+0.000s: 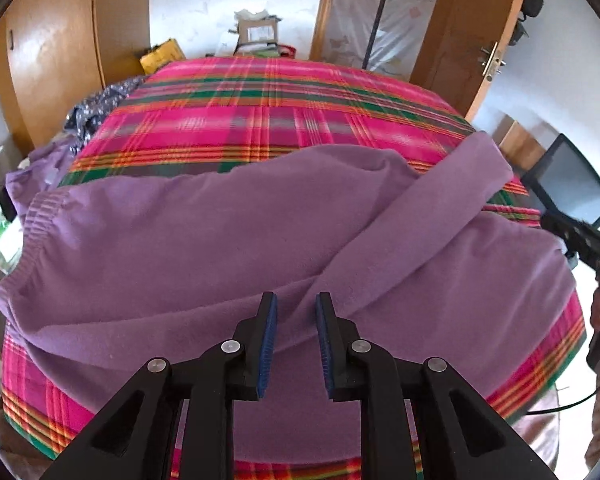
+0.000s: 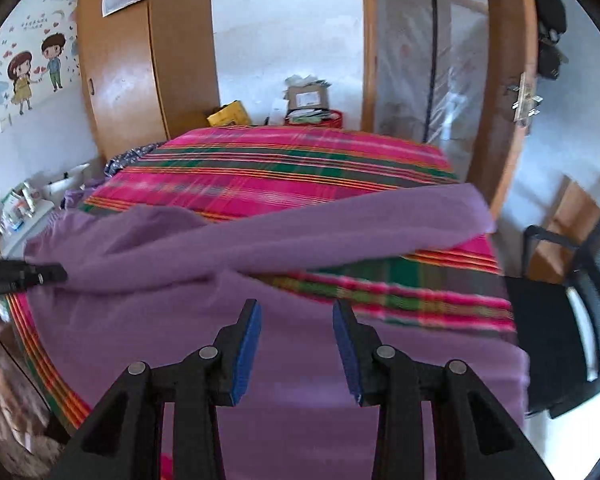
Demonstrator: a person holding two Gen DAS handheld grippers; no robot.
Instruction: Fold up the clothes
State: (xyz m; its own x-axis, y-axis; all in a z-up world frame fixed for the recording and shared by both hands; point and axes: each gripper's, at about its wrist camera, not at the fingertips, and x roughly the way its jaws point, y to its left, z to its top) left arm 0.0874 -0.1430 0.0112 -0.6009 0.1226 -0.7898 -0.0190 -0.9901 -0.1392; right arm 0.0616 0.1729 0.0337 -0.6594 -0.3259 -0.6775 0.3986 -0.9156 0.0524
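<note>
While the soft purple fleece garment is lying spread across the pink plaid bed, both the left tool and right tool are hovering over its near edge, jaws apart and empty.

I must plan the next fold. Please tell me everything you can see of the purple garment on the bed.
The purple garment looks like soft fleece, plain in colour. It lies spread and wrinkled across the near part of the plaid blanket. A ribbed elastic band shows at its left end, and one long part is laid diagonally over the rest towards the far right. Neither gripper holds it.
</note>
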